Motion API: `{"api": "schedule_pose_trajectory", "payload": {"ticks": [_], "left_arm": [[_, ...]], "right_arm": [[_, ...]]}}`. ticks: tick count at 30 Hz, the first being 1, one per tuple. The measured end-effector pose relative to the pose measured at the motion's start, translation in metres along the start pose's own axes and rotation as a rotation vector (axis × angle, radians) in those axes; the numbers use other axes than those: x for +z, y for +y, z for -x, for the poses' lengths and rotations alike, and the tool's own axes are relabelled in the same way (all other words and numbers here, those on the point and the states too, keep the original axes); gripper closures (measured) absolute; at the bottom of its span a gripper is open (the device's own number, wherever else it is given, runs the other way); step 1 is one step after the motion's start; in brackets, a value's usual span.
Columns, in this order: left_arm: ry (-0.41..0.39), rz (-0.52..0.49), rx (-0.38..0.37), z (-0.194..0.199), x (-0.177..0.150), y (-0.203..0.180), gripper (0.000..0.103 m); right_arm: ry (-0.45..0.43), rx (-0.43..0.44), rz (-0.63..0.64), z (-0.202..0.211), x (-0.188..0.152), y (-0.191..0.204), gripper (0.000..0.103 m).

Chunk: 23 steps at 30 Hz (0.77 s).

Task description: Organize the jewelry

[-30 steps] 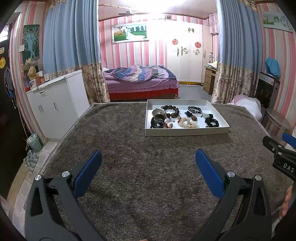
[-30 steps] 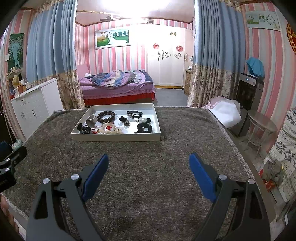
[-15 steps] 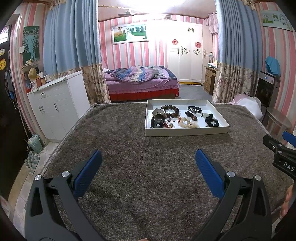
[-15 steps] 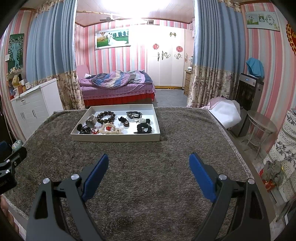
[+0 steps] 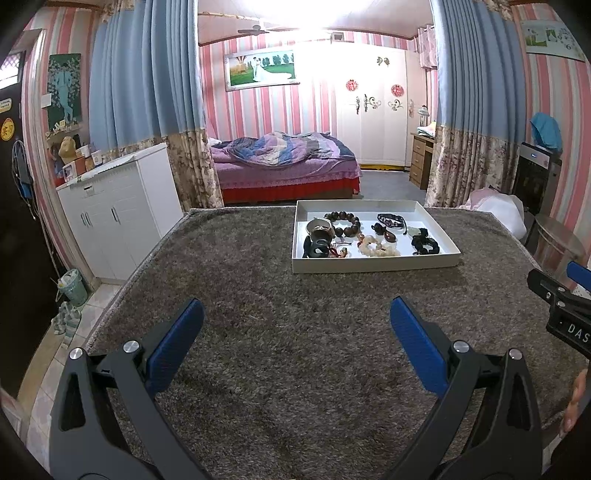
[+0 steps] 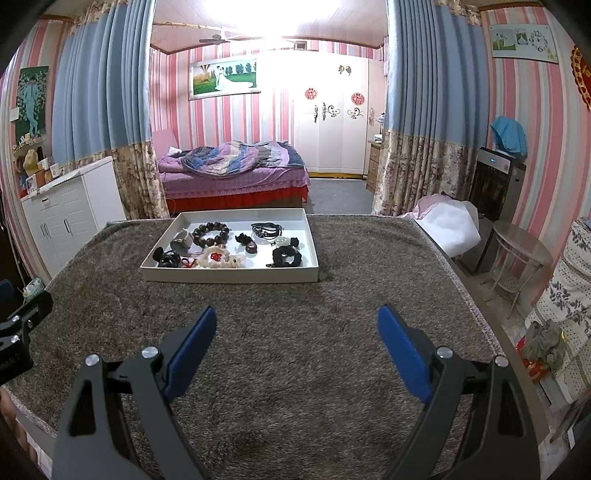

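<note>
Pink striped walls [image 6: 229, 122], blue curtains [image 6: 99, 85], purple bed [image 5: 280, 162], white cabinet [image 5: 118, 206], bright ceiling light [image 6: 266, 22]

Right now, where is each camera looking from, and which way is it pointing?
Left wrist view: sits on the left gripper, looking forward and slightly down over the grey carpeted table at the white tray of jewelry; its blue fingers stand open, and the right gripper shows at the right edge.
Right wrist view: sits on the right gripper, facing the same way; its own fingers are open, and the left gripper shows at the left edge.
Both share the tray, the dark bead bracelet, the table and the bed behind.
</note>
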<state>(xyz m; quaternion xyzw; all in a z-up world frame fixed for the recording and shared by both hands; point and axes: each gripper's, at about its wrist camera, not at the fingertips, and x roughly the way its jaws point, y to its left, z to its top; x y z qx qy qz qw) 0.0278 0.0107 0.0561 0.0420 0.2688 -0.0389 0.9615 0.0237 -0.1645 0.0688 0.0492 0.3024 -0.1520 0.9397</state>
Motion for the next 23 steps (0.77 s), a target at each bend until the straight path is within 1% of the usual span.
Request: {"api": "schedule_pose_trajectory", "payload": {"ticks": [8,23], "left_arm": [[-0.013,-0.009,0.007,0.0040,0.0003,-0.0020,0.003],[0.018,0.015,-0.008,0.0007,-0.0008,0.0030,0.003]], "right_arm": [[-0.001,0.001,0.001,0.0001,0.0000,-0.0008,0.014],[-0.006,-0.004,0.002,-0.0004,0.0021,-0.0054,0.014]]}}
